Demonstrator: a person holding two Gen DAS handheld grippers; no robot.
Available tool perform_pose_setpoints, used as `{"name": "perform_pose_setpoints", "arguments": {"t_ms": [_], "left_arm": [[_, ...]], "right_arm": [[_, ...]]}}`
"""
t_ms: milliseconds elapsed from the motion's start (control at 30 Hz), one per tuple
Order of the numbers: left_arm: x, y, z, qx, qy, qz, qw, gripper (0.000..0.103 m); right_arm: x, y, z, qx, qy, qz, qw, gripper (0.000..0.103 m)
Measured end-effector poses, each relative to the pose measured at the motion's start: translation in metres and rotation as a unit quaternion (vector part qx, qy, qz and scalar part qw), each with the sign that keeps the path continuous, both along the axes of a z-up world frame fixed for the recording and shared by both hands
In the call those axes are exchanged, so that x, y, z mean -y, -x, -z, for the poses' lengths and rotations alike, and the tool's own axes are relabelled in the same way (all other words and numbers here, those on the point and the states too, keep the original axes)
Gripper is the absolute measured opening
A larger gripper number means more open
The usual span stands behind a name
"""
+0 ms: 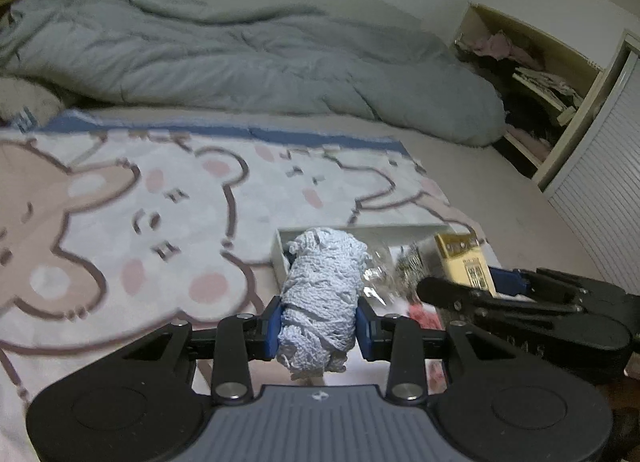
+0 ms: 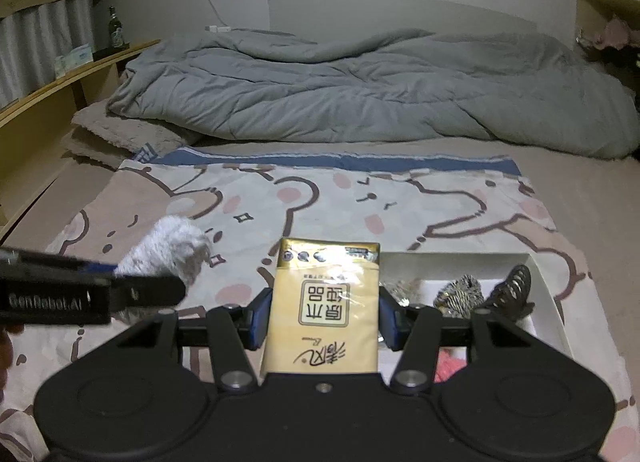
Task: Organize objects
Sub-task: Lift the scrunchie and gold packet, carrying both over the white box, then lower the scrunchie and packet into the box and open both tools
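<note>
The left gripper (image 1: 318, 326) has its jaws squeezed on a rolled-up knitted cloth (image 1: 320, 294), pale blue and white, in the lower middle of the left wrist view. The cloth looks soft and light. It bulges a little past the blue pads, so it can squash and slip. I think the thick middle of the roll is the best place to hold it, and that is where the jaws are.

The right gripper (image 2: 322, 320) has its jaws closed on a yellow tissue pack (image 2: 324, 302), low in the middle of the right wrist view. The pack looks light, squashy and wrapped in shiny plastic, so it may slide. Holding its two long sides seems safest.

Just right of the pack sits a white box (image 2: 550, 298) with hair clips (image 2: 460, 294) inside. Everything is over a bear blanket (image 2: 360, 198) on the bed, with a grey duvet (image 2: 360, 86) behind.
</note>
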State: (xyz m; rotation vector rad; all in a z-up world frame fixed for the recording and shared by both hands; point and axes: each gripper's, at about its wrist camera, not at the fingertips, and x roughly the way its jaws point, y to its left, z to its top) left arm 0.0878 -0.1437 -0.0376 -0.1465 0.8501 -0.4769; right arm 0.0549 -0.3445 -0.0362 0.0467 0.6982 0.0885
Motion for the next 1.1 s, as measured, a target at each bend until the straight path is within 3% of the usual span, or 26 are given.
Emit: {"name": "perform_pose_setpoints", "arguments": {"t_ms": [300, 533, 733, 900, 1033, 1100], "left_arm": [[0.028, 0.008, 0.028, -0.045, 0.007, 0.017, 0.9988, 0.038], [0.035, 0.009, 0.053, -0.091, 0.038, -0.016, 0.9950, 0.038], [0.038, 0.008, 0.063, -0.097, 0.068, -0.035, 0.9923, 0.038], [0.042, 0.003, 0.073, -0.113, 0.069, -0.036, 0.9906, 0.038], [0.041, 0.000, 0.078, -0.125, 0.065, -0.041, 0.9892, 0.050], [0.041, 0.000, 0.078, -0.125, 0.064, -0.039, 0.9894, 0.050]], "right_arm": [[0.020, 0.002, 0.026, -0.034, -0.030, 0.007, 0.999, 0.054], [0.031, 0.005, 0.044, -0.065, -0.034, 0.015, 0.997, 0.054], [0.041, 0.002, 0.058, -0.087, -0.044, 0.024, 0.995, 0.054], [0.041, -0.003, 0.064, -0.098, -0.051, 0.029, 0.993, 0.054], [0.043, -0.005, 0.068, -0.104, -0.048, 0.037, 0.993, 0.055], [0.045, -0.006, 0.071, -0.113, -0.050, 0.042, 0.992, 0.057]]}}
